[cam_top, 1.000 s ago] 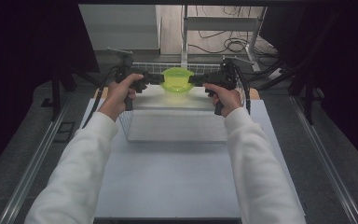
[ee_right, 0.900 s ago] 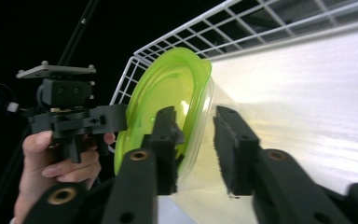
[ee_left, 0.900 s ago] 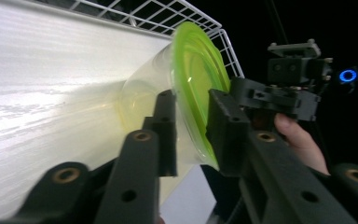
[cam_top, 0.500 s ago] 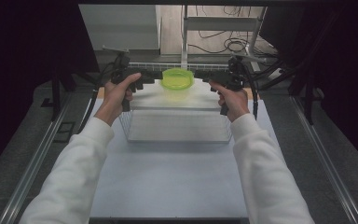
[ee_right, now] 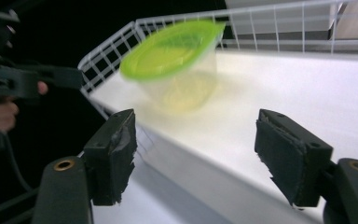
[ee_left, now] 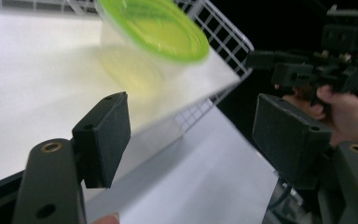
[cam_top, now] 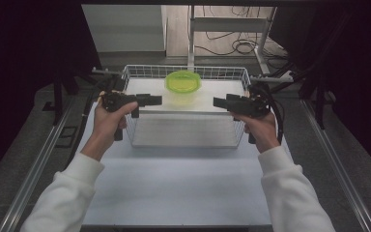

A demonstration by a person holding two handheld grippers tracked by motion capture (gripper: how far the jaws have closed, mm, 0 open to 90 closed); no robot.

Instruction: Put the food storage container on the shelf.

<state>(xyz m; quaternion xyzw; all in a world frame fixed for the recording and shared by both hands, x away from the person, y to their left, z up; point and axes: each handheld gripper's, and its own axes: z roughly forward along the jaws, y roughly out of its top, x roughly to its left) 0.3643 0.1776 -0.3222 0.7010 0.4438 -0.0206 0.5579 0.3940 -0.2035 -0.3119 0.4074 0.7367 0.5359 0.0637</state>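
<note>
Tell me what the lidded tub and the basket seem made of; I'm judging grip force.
The tub looks like thin clear plastic: the surface behind shows through its wall. Its lid looks like glossy, translucent green plastic. The basket seems to be white-coated metal wire, an open grid of thin rods.

Two forearms in white sleeves extended forward from bottom of high view. Left gripper (cam_top: 155, 100) held in left hand (cam_top: 110, 122), jaws pointed inward toward the right; right gripper (cam_top: 218, 102) held in right hand (cam_top: 261, 126), jaws pointed inward toward the left. Grippers levelled at about equal height, well apart, tips facing each other. Left gripper (ee_left: 191, 135) jaws spread wide in its own view, nothing gripped between. Right gripper (ee_right: 196, 156) jaws likewise parted wide, pads bare.
</note>
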